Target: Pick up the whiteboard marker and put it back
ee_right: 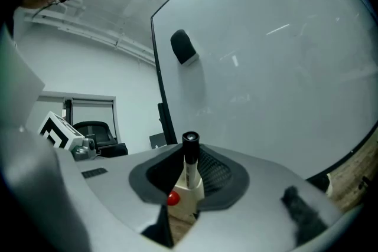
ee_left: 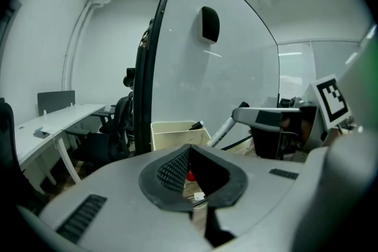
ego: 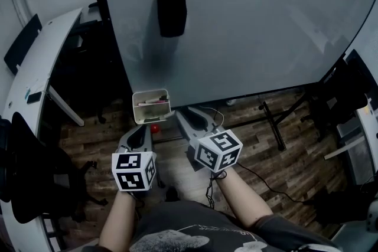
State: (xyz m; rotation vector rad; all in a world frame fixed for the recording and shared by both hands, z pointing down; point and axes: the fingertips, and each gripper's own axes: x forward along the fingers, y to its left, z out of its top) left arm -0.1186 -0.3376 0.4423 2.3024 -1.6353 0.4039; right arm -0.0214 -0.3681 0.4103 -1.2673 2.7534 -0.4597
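The broad white glass whiteboard (ego: pixel 254 26) fills the far side of the scene, with a black rectangular eraser (ego: pixel 171 12) stuck high on its left part. Your two grippers sit near you below its bottom edge.

Your left gripper (ee_left: pixel 189 150) has its jaws together at the tips with nothing between them; it hangs idle, just near and left of the box.

Your right gripper (ee_right: pixel 188 157) is clamped on the white-barrelled whiteboard marker with a black cap (ee_right: pixel 191 169); the marker stands upright between the pads, cap end up.

The small cream open-topped plastic box (ego: pixel 151 111) hangs at the board's lower left edge, and at least one other marker lies inside it. In the right gripper view the box sits below the held marker, so the marker looks clear of it rather than resting in it; a small red ball (ego: pixel 155 127) lies on the floor underneath.

So the pick-up looks done. What is left, as I judge it, is the return: lower the marker into the box, open the jaws, and draw your right hand away.
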